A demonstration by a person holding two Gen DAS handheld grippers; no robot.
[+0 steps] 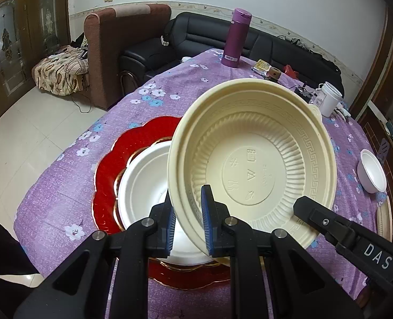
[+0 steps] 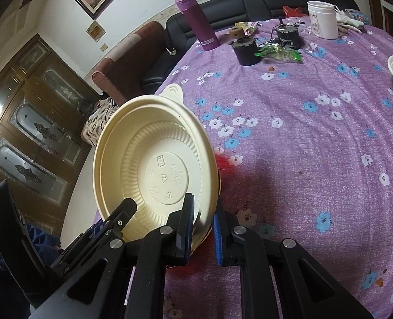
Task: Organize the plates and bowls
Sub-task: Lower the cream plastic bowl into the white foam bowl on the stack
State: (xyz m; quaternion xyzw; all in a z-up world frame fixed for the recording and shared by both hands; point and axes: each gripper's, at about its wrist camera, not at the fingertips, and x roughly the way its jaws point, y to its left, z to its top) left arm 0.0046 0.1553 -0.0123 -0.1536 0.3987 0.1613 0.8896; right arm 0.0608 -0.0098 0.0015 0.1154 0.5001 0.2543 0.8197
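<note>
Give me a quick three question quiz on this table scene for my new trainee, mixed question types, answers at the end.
1. True or false: both the left gripper and the right gripper are clamped on the rim of the cream ribbed plastic bowl.
2. What lies directly under the white foam bowl below the cream one?
A. a scalloped red plate
B. a wooden tray
C. a blue towel
3. Fill in: the tall bottle standing at the far edge of the purple flowered tablecloth is ____ in colour.

Key: 1 true; 2 A, the scalloped red plate; 3 purple.
</note>
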